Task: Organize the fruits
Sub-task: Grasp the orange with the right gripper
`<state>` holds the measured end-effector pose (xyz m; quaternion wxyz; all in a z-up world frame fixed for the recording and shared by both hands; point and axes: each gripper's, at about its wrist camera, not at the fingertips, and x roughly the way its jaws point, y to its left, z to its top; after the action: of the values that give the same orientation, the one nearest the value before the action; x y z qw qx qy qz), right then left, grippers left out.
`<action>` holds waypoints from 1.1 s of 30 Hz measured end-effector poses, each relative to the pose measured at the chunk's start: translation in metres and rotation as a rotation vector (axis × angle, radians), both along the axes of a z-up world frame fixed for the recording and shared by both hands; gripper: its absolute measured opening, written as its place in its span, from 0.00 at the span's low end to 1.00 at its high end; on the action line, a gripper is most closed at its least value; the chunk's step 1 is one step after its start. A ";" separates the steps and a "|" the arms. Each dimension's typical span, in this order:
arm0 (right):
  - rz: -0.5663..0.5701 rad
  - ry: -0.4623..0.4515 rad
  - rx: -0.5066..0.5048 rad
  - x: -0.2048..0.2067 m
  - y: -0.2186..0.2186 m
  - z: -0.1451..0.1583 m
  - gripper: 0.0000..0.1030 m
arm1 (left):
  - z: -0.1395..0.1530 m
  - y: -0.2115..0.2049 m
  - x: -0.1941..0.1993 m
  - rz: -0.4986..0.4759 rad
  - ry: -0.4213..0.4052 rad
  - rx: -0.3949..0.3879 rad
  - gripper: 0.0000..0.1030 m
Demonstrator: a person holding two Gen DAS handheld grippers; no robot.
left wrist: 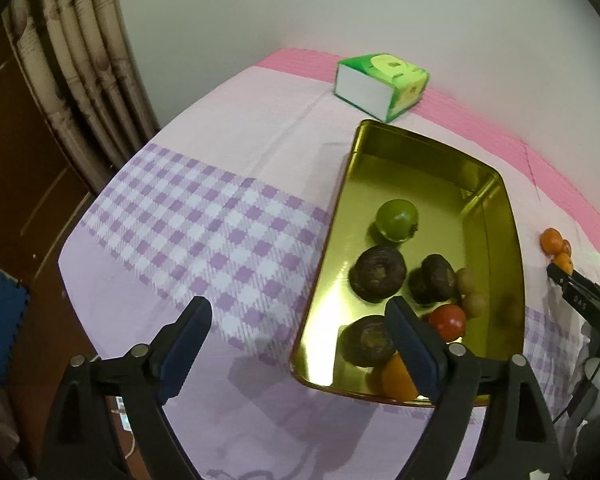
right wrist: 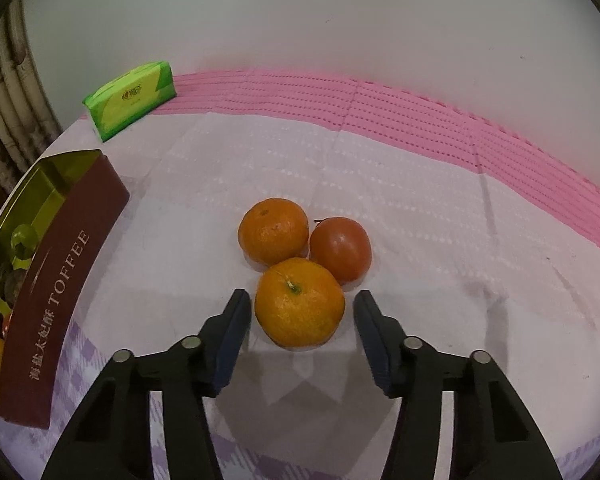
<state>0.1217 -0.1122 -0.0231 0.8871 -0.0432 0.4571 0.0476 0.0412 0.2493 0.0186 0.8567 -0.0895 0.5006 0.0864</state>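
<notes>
The right gripper straddles the nearest orange on the table, pads not yet touching, to carry it to the tin, while the left gripper hangs spread and empty.

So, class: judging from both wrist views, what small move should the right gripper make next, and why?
Probably close the right gripper on the nearest orange. Its fingers flank the fruit with small gaps either side, nothing gripped yet, and the toffee tin, already holding fruit, sits to its left.
</notes>
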 end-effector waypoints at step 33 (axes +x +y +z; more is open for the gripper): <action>0.098 -0.032 0.056 -0.031 0.037 0.042 0.40 | -0.003 0.007 0.001 0.039 -0.006 0.013 0.89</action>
<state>0.0908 -0.0751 0.0184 0.8918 -0.0415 0.4386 0.1033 0.0426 0.2567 0.0160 0.8570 -0.0938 0.4955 0.1061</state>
